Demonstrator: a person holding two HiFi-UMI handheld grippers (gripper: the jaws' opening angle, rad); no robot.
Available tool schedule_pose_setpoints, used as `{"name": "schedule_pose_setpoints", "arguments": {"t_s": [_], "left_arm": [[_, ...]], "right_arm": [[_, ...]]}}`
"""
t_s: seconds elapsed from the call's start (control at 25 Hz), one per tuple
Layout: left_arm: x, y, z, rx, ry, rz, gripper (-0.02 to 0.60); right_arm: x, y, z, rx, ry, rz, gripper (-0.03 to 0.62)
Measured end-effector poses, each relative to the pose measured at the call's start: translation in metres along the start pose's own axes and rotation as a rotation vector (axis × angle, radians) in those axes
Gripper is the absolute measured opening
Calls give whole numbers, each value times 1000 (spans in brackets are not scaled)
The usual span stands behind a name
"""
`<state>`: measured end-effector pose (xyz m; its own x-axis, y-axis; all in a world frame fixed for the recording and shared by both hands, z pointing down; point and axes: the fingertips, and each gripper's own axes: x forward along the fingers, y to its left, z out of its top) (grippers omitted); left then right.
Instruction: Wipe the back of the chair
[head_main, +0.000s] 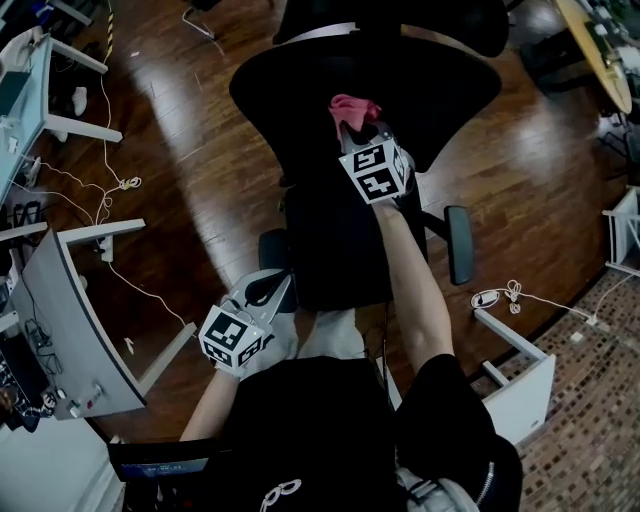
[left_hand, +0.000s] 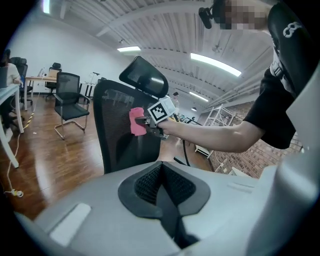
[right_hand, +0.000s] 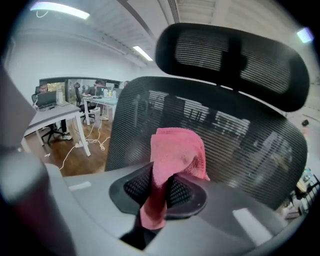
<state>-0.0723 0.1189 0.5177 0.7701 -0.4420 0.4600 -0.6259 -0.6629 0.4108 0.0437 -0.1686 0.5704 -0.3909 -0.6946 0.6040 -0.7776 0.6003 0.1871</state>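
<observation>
The chair (head_main: 300, 90) stands on the floor (head_main: 200, 170) in front of the person. A table (head_main: 70, 300) is off to its left. The right gripper (head_main: 351, 126) reaches forward over the chair. The cloth (head_main: 353, 105) in its jaws lies against the backrest (right_hand: 240, 140), below the headrest (right_hand: 230, 60). The left gripper (head_main: 264, 291) is nearer the person, to the left.

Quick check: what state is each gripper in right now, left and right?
Left gripper: shut, nothing between the jaws.
Right gripper: shut on the cloth, held up at the chair back.
</observation>
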Motion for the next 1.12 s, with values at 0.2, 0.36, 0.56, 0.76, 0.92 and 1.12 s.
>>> {"name": "schedule_pose_setpoints", "arguments": {"t_s": [0.2,0.36,0.56,0.76,0.92,1.12], "left_arm": [[27,-22,5,23,15,-38,-12],[44,-37,9,35,23,-55,-12],[57,-47,10,41,34,-69,-12],[59,-50,10,27,32,-72,-12],[55,-44,8,19,25,-59,-12],[37,-28,7,6,2,-27,-12]], "right_arm": [[-42,-108,-66,88,75,-161,49],[-75,-184,-112,145,131,-278,49],[-104,-244,-140,193,157,-386,49],[-103,-241,-118,180,118,-379,49],[-79,-187,-71,117,55,-297,49],[-37,-83,11,38,-52,-144,49]]}}
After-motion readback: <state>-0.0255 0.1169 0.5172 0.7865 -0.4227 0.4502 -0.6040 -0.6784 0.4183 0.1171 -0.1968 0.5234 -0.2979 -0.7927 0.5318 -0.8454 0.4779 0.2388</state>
